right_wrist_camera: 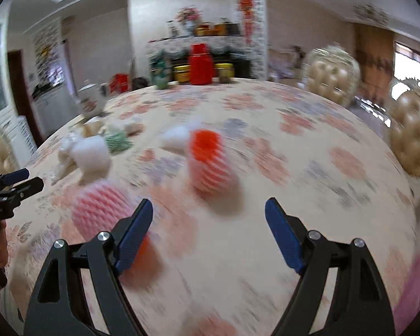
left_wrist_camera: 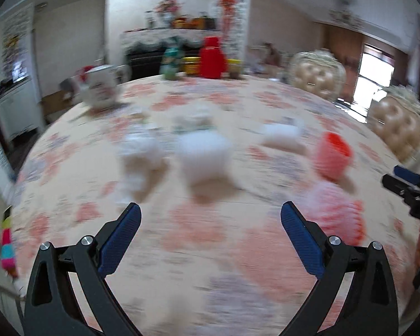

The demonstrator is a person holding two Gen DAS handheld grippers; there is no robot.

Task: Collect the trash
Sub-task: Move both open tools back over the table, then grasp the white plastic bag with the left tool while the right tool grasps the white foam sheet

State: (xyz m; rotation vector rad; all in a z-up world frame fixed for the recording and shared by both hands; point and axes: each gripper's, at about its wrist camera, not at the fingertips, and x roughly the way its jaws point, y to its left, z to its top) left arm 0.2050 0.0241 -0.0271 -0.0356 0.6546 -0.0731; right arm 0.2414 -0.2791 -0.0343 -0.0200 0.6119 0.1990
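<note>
Floral cloth in peach and pink covers the whole table [left_wrist_camera: 210, 252], and both views are pretty smeared with motion blur, so small details are mushy.

Left gripper [left_wrist_camera: 210, 221] has its blue pads spread wide with nothing between them, just bare cloth underneath. Right gripper [right_wrist_camera: 209, 215] is the same deal: jaws wide apart, nothing held.

Trash is scattered across the middle of the table. Straight ahead of the left gripper sits a white foam net [left_wrist_camera: 204, 154], with a crumpled white wad [left_wrist_camera: 141, 151] just beside it on the left and another white scrap [left_wrist_camera: 282, 135] further right. An orange-red foam net [left_wrist_camera: 333, 152] stands off to the right, and a pink foam net [left_wrist_camera: 336, 215] lies right next to the left gripper's right finger. In the right wrist view that pink net [right_wrist_camera: 103, 210] is partly tucked behind the left finger there, and the orange-red net [right_wrist_camera: 210, 162] sits ahead, a bit left of centre. There's also a small green net [right_wrist_camera: 116, 140] behind the white one [right_wrist_camera: 93, 154].

Not-trash stuff around: a white mug with a printed pattern [left_wrist_camera: 99, 88] near the far-left edge, and along the far edge a red thermos jug [left_wrist_camera: 212, 58], a couple of yellow-lidded jars [left_wrist_camera: 191, 65] and a greenish bottle [left_wrist_camera: 170, 61]. Tufted cream chairs [left_wrist_camera: 317, 74] crowd the right side of the table. Nothing sits between either gripper and the nearest nets.
</note>
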